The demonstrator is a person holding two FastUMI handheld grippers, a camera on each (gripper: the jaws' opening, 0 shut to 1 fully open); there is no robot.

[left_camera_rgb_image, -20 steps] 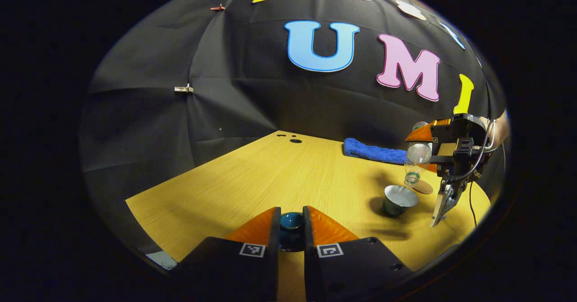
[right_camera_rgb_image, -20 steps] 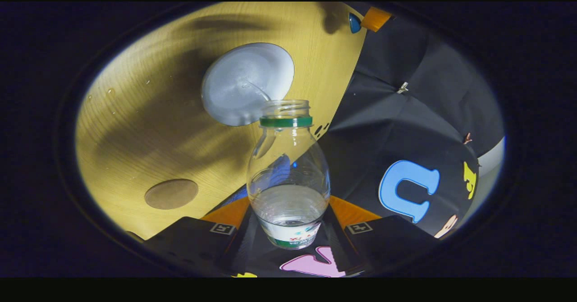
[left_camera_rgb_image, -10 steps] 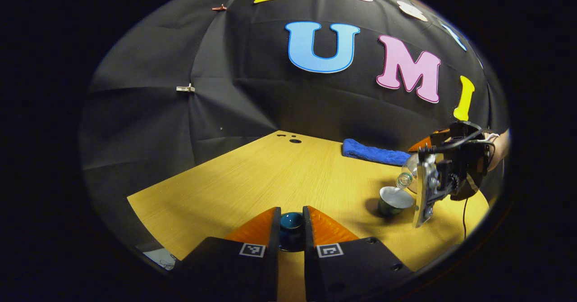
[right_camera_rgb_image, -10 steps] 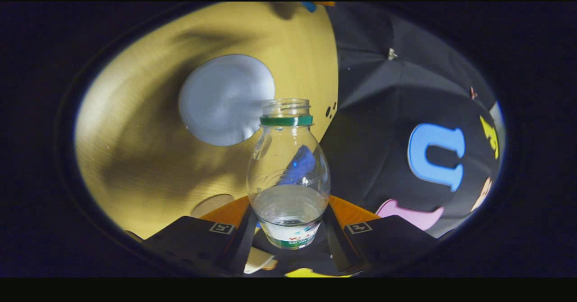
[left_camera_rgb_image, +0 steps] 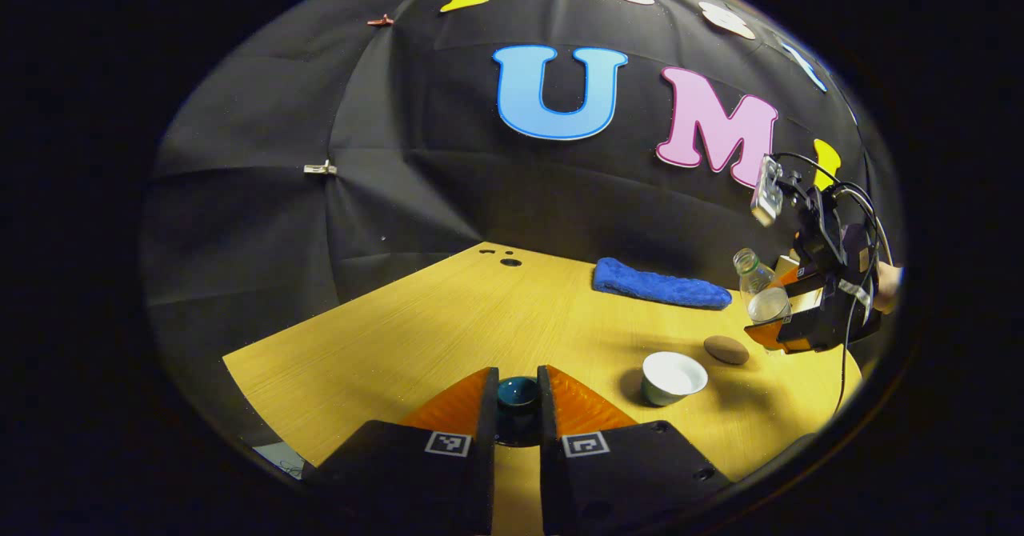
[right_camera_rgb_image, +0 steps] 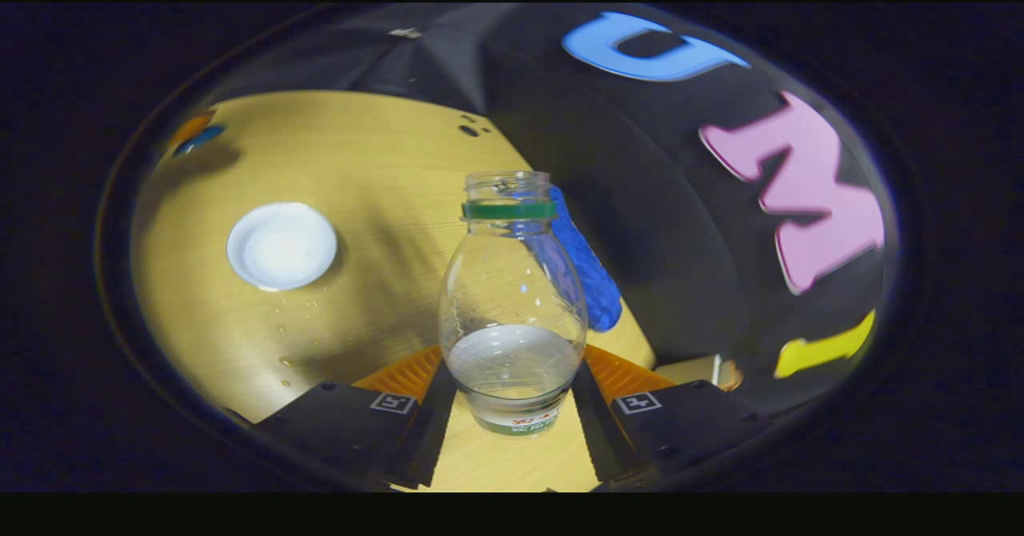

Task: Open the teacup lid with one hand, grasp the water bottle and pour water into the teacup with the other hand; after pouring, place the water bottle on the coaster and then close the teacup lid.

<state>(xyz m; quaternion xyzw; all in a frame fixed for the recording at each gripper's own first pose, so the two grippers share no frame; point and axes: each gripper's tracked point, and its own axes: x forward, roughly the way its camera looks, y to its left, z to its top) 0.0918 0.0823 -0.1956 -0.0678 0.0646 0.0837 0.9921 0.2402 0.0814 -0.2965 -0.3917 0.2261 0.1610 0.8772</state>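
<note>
**Bottle in my right jaws, lid in my left**

My right gripper [right_camera_rgb_image: 512, 396] has its jaws clenched on the water bottle [right_camera_rgb_image: 512, 312], one finger on each side of its lower body. In the right gripper view the bottle stands at the centre of the frame, neck up, uncapped, with a green ring under the mouth and a little water in the bottom. The open teacup [right_camera_rgb_image: 282, 246] sits at the left of that view, white inside, with a few drops on the wooden surface [right_camera_rgb_image: 360, 160] just below it. A blue towel [right_camera_rgb_image: 588, 272] lies behind the bottle.

My left gripper [left_camera_rgb_image: 517, 408] grasps the dark blue teacup lid [left_camera_rgb_image: 517, 396] between its jaws at the bottom centre of the left gripper view. There the teacup [left_camera_rgb_image: 674, 376] stands at lower right, with the round brown coaster [left_camera_rgb_image: 726, 350] just beyond it, apart from it. The bottle [left_camera_rgb_image: 760, 296] is held in the air at the far right, above the coaster's far side, nearly upright.
</note>
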